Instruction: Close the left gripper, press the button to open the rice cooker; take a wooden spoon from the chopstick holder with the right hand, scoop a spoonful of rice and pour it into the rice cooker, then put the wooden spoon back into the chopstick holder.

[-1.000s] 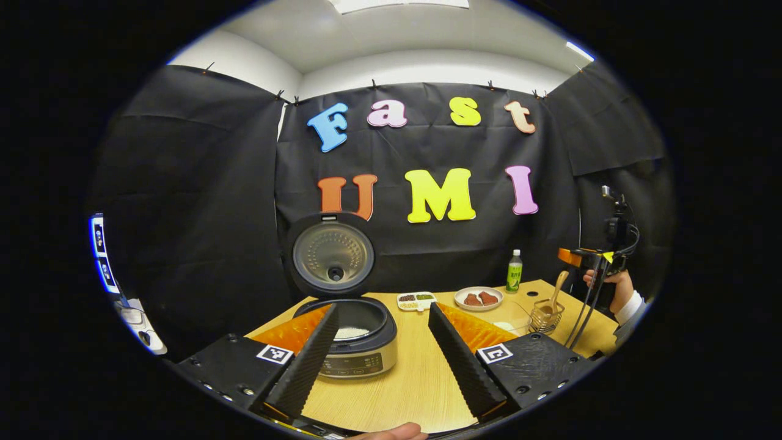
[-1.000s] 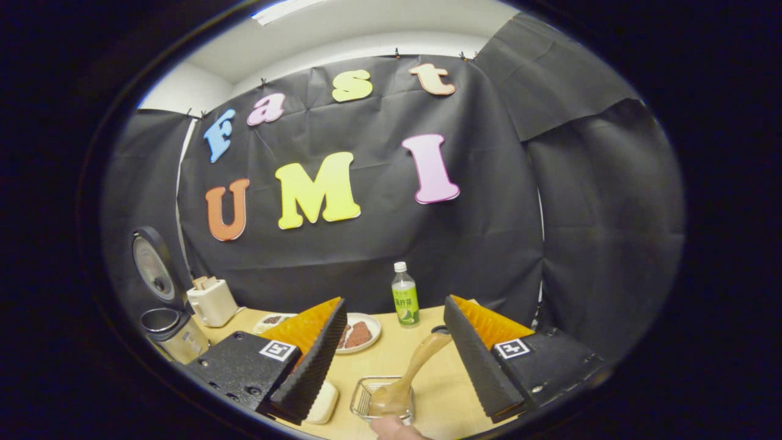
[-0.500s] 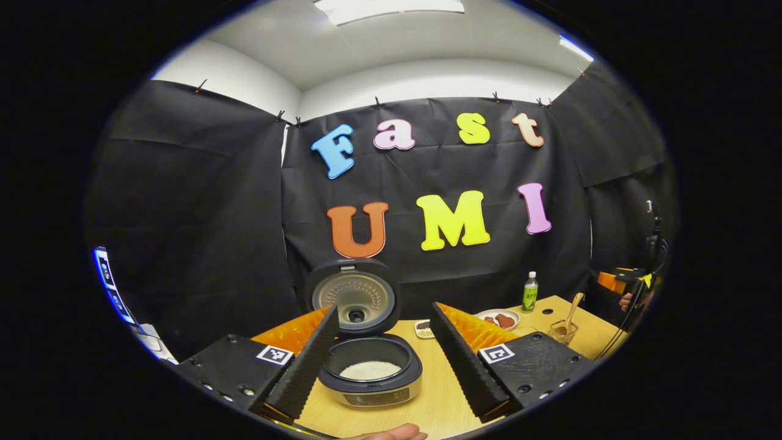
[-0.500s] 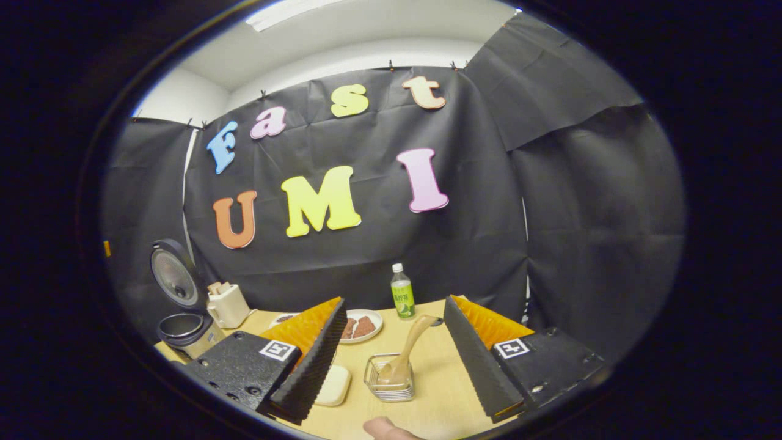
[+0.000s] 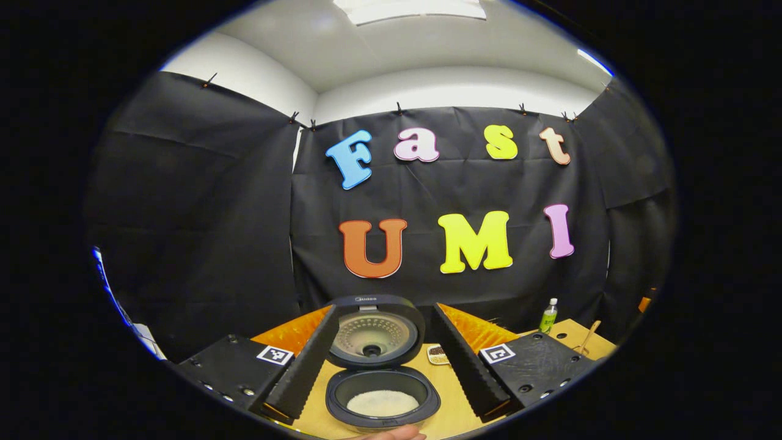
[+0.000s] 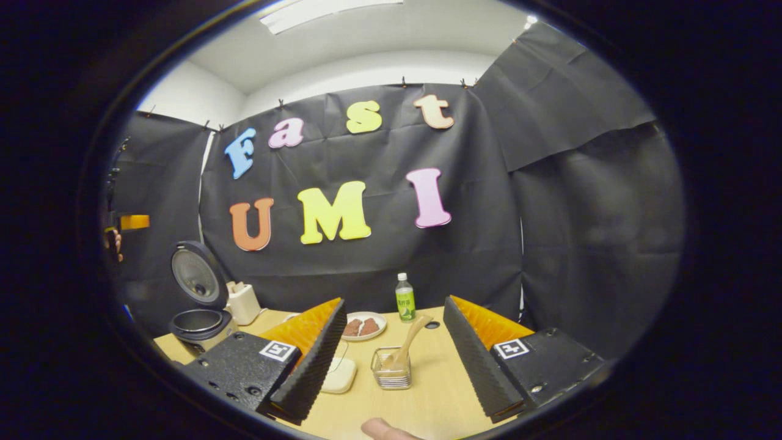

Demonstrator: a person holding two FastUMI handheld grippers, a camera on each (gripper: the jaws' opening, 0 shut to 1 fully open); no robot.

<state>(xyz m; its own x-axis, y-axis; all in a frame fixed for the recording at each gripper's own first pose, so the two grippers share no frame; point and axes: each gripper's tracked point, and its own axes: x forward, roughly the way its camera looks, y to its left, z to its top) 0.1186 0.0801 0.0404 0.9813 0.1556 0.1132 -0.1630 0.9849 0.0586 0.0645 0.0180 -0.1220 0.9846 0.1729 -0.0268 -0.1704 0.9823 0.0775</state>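
Note:
The rice cooker (image 5: pixel 382 400) stands open between my left gripper's spread fingers, its lid (image 5: pixel 372 333) upright and white rice in the pot. My left gripper (image 5: pixel 385 410) is open and holds nothing. In the right gripper view the wooden spoon (image 6: pixel 408 348) leans in the wire chopstick holder (image 6: pixel 391 376) on the table, ahead of my right gripper (image 6: pixel 394 409), which is open and apart from it. The open rice cooker (image 6: pixel 198 324) sits at the far left of the table there. The spoon (image 5: pixel 589 337) also shows small at the far right in the left gripper view.
A green bottle (image 6: pixel 404 297) and a plate of brown food (image 6: pixel 365 327) stand at the table's back. A pale container (image 6: pixel 336 374) lies left of the holder, and a white appliance (image 6: pixel 243 302) beside the cooker. A small dish (image 5: pixel 437 353) sits behind the cooker.
Both grippers have drawn back from the table. The cooker has slid to the centre bottom of the left gripper view; the spoon holder looks smaller and farther in the right gripper view.

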